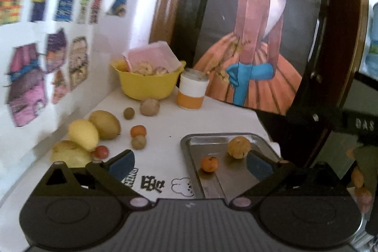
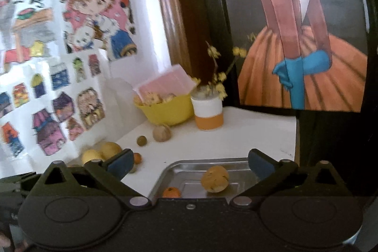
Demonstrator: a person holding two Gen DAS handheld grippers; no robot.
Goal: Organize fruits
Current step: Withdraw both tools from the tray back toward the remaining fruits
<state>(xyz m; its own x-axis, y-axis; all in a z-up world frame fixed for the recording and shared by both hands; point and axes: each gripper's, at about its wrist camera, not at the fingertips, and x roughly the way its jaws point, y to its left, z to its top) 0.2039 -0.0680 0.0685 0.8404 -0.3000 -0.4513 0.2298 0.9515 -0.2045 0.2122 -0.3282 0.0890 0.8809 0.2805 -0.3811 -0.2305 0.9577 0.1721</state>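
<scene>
Fruit lay in two groups on a white table (image 1: 212, 119). A metal tray (image 1: 189, 141) at the near right edge held a small orange tangerine (image 1: 209, 164) and a rough, speckled yellow fruit (image 1: 239, 147), apart from each other. Along the left edge, by the sticker-covered wall (image 1: 47, 44), three large yellow mangoes (image 1: 83, 134) sat bunched together, a small red fruit (image 1: 101, 151) touching them. Nearby lay another tangerine (image 1: 138, 130), a walnut (image 1: 139, 142), a small green fruit (image 1: 129, 113) and a brown round fruit (image 1: 149, 106). A yellow bowl (image 1: 146, 86) and an orange-and-white cup (image 1: 192, 91) stood in the far corner. The left gripper (image 1: 189, 163) and the right gripper (image 2: 189, 163) both hung spread wide and empty.
</scene>
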